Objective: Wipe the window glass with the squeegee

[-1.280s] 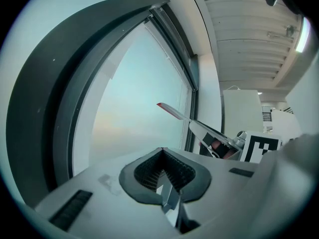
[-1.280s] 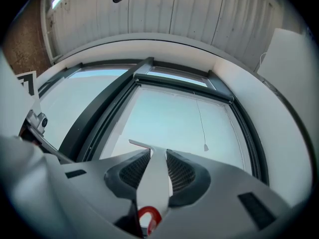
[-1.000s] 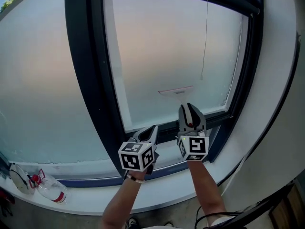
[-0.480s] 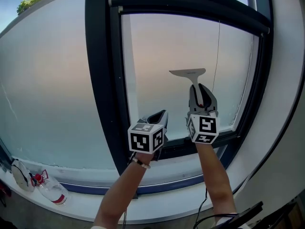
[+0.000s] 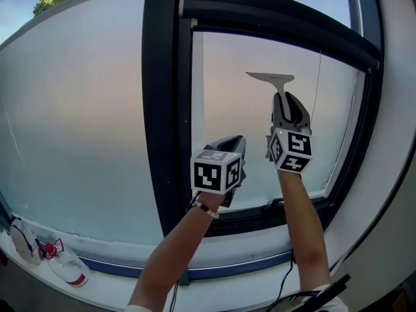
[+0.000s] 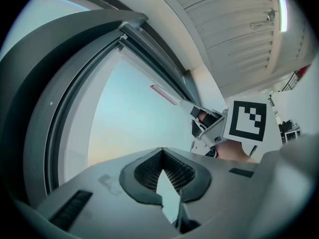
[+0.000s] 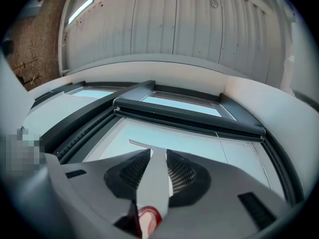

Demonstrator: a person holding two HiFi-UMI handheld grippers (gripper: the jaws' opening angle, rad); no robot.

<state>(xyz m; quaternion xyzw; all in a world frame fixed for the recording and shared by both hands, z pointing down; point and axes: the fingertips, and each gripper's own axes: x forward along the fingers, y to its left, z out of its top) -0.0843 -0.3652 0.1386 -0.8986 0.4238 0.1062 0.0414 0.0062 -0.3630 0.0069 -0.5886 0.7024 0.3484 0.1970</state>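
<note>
At the right-hand pane, head view: the right gripper (image 5: 290,98) was raised high, its jaws clamped on the handle of the squeegee (image 5: 270,78), whose blade lay level in the upper part of the window glass (image 5: 227,103), a little below the top of the dark frame (image 5: 160,109). The left gripper (image 5: 235,142) hung lower and to the left, near the frame's upright, and carried nothing. A thin cord (image 5: 318,90) hung down just right of the blade. A plastic bottle (image 5: 65,268) lay on the sill, well to the left. Left gripper view: the left gripper's (image 6: 164,172) jaws met at their tips with only a narrow slit behind them, nothing between; the pane showed through the slit. The squeegee's blade (image 6: 164,94) appeared beyond, at or very near the glass; contact could not be confirmed. Right gripper view: the pale handle (image 7: 153,176) ran up between the pads, firmly pinched, with the blade (image 7: 139,144) crosswise ahead. Judgement: the blade was placed for a stroke from the top. The next move calls for pressing the blade flat, then pulling down evenly, clear of the cord.
</note>
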